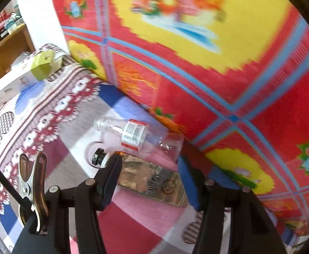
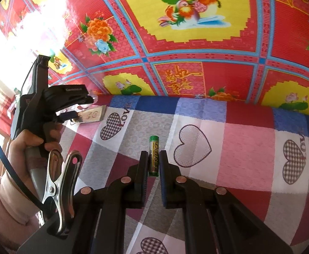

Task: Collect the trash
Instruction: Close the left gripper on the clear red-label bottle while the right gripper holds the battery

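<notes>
My left gripper points down at the patterned bedsheet, jaws apart, pads touching nothing. Between them lies a flat silvery foil packet with dark print. Just above it, frame centre, a clear plastic bottle lies on its side, no cap, white label with red stripe, base near the red-and-yellow floral mat. A small black cap-like part sits beside my left finger. Upper left: green box on a white carton.
</notes>
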Demonstrator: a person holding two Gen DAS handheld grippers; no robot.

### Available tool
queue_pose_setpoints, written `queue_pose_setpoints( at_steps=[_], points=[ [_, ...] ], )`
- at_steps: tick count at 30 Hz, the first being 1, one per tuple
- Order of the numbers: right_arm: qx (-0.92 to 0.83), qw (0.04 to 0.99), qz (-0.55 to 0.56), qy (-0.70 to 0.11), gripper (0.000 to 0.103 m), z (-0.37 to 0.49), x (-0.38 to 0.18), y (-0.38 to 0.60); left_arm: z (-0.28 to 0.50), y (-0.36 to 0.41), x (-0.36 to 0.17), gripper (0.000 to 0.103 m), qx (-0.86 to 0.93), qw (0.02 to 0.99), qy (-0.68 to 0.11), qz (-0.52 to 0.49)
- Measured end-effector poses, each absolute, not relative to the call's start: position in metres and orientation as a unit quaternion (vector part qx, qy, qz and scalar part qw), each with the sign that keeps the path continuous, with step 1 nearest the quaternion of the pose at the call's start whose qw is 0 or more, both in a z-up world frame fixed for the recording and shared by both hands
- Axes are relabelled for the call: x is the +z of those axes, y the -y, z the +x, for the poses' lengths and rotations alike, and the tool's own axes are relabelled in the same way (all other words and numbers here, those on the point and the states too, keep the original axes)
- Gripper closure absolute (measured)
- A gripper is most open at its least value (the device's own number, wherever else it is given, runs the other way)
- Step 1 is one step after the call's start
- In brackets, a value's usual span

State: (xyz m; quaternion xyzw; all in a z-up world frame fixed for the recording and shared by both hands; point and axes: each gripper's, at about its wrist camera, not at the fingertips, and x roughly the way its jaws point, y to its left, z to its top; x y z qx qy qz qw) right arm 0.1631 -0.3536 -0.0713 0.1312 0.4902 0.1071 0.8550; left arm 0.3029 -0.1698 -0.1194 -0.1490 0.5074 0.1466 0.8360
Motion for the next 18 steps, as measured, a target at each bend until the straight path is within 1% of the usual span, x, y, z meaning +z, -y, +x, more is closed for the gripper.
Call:
queue_pose_setpoints(
  at_steps=[5,9,18],
  points=[
    [0.115,0.854,0.132,-0.490,0.092,0.167,-0.074,0.349,0.302,0.144,-0.121,0.046,0.144,0.833,-0.516,-0.137],
    [0.120,0.852,0.134,-0.492,0.092,0.170,-0.077,0.345,0.296,0.127,-0.121,0.046,0.121,0.828,-0.523,-0.161],
    [0.130,0.850,0.139,-0.492,0.092,0.173,-0.078,0.339,0.304,0.115,-0.110,0.044,0.088,0.821,-0.537,-0.176]
  ],
)
